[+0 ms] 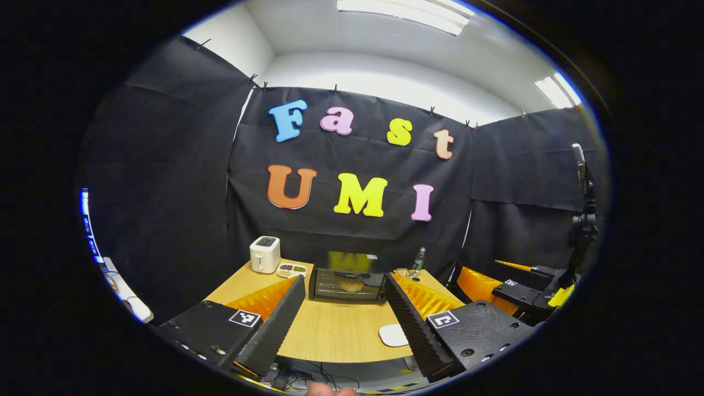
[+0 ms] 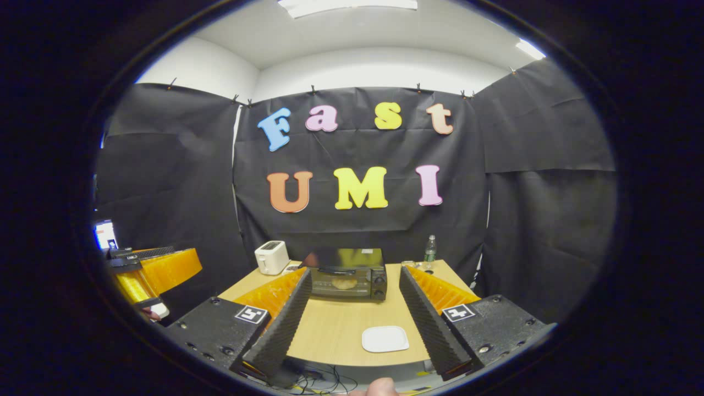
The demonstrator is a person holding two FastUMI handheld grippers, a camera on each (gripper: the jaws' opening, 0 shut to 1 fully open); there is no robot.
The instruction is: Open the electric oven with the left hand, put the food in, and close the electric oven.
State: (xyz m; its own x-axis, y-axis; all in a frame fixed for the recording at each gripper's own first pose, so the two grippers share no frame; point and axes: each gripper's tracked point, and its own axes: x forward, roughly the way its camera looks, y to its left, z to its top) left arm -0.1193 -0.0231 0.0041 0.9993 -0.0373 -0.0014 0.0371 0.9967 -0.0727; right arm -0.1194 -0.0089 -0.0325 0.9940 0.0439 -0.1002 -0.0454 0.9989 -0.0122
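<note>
In the left gripper view the left tool (image 1: 344, 324) is held back over the near edge of the tabletop (image 1: 330, 330), its 2 fingers (image 1: 275, 330) spread wide with nothing between them. Just below it, at the bottom edge, a fingertip (image 1: 329, 391) of the person shows, with dark cables (image 1: 308, 377) beside it. A white plate (image 1: 394, 335) lies bare on the wood just inside that tool's right-side finger. Straight ahead, past the fingertips, stands the electric oven (image 1: 347, 284), its glass door shut, and the pale food (image 1: 350, 286) sits inside behind the glass. Ahead and to the left of the oven a white toaster (image 1: 264, 254) stands, with a small tray of snacks (image 1: 291, 270) just beside it. Ahead and to the right, a bottle (image 1: 419, 259) stands at the far edge. Far off to the right, the right tool (image 1: 520, 289) is seen apart from the tabletop.

In the right gripper view the right tool (image 2: 355, 324) is likewise drawn back at the near edge, its 2 fingers (image 2: 278, 330) spread and gripping nothing, with a fingertip (image 2: 379, 386) just below it. The plate (image 2: 385, 339) lies between the fingers, nearer the right one. Ahead stands the closed oven (image 2: 346, 281) with the food (image 2: 344, 283) inside. The toaster (image 2: 271, 257) is ahead-left and the bottle (image 2: 430, 251) ahead-right. Far left, the left tool (image 2: 148, 269) shows off the tabletop (image 2: 335, 324).
</note>
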